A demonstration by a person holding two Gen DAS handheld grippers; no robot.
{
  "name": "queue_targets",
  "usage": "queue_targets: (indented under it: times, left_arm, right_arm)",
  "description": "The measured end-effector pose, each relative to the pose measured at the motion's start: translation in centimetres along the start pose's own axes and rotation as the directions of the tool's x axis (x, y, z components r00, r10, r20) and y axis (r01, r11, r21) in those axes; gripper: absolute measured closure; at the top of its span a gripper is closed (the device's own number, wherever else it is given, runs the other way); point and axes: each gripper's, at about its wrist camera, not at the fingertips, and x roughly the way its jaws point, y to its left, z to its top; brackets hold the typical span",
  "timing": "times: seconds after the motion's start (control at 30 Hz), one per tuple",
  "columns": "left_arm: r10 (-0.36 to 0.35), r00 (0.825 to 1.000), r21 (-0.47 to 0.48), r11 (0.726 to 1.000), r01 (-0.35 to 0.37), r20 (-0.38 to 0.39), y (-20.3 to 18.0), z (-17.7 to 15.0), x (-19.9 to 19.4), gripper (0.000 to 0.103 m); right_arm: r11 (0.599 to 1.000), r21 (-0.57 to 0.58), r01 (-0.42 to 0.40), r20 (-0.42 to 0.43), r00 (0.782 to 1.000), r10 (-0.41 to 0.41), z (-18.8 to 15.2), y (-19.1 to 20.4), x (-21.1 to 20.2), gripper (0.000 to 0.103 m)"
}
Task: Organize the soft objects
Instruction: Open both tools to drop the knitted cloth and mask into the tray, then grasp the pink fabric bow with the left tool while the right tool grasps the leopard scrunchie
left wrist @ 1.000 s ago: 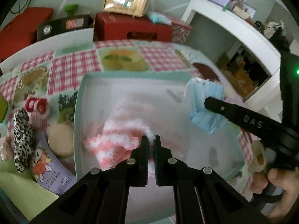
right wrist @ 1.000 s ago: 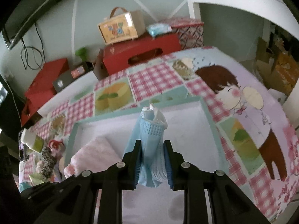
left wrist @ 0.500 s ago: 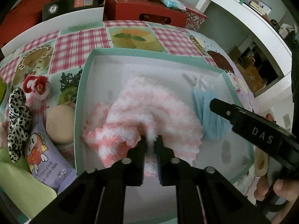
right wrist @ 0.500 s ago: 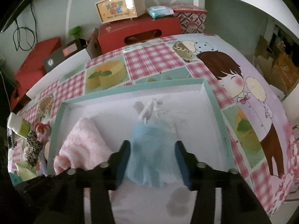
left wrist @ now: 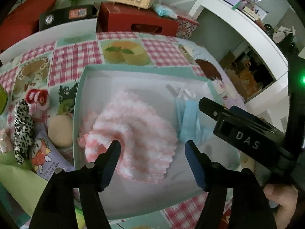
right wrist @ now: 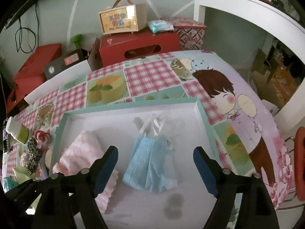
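Both tongs, left (left wrist: 152,148) and right (right wrist: 155,153), just opened wide, empty; sock (left wrist: 133,133) and mask (right wrist: 150,164) lie in tray (right wrist: 200,106); lift straight up to avoid snagging

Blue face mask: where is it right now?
The blue face mask lies flat inside the white tray, right of the pink fluffy cloth, between the open right gripper fingers, untouched.
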Motion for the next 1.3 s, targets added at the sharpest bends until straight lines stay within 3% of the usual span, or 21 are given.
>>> queue_targets:
  times: [0.07,0.27,0.4,0.47,0.5,0.63,0.9,1.1,1.3]
  left_arm:
    - [0.012,1.000,0.006,1.000,-0.012,0.019,0.0,0.1,-0.6,0.018]
    - [0.123,0.988,-0.071,0.991,-0.116,0.099,2.4,1.0,-2.5,0.013]
    - [0.247,0.959,-0.158,0.962,-0.225,0.136,5.4,1.3,-4.0,0.012]
    - [0.298,0.944,-0.194,0.944,-0.268,0.145,6.8,1.4,-4.6,0.005]
    - [0.330,0.932,-0.216,0.931,-0.295,0.149,7.7,1.4,-5.0,0.000]
    - [0.436,0.886,-0.300,0.876,-0.377,0.161,11.2,1.3,-6.8,0.000]
    - [0.493,0.859,-0.438,0.809,-0.393,0.141,17.2,0.3,-10.4,0.000]
    - [0.552,0.828,-0.493,0.750,-0.442,0.098,20.7,-1.0,-12.5,0.000]
    - [0.556,0.829,-0.540,0.717,-0.440,0.063,23.6,-1.9,-13.5,0.000]
  right_arm:
    - [1.000,0.005,0.006,0.016,1.000,-0.006,0.1,-0.2,-0.4,0.018]
    - [1.000,0.015,0.026,0.036,0.999,-0.027,0.3,-0.5,-1.0,0.006]
    - [0.999,0.003,0.037,0.024,0.999,-0.037,0.3,-0.4,-0.7,0.003]
    - [0.999,0.001,0.040,0.019,0.999,-0.040,0.2,-0.4,-0.6,0.000]
    - [0.999,0.002,0.041,0.016,0.999,-0.041,0.2,-0.4,-0.6,0.000]
    - [0.999,-0.008,0.034,0.014,0.999,-0.034,0.1,-0.1,-0.4,0.000]
    - [0.999,-0.033,-0.001,0.011,1.000,0.001,-0.1,1.1,-0.3,0.000]
    - [0.997,-0.069,-0.039,0.011,0.999,0.040,-0.2,2.9,-0.4,0.000]
    - [0.984,-0.133,-0.117,0.009,0.993,0.119,-0.6,6.4,-0.8,0.000]
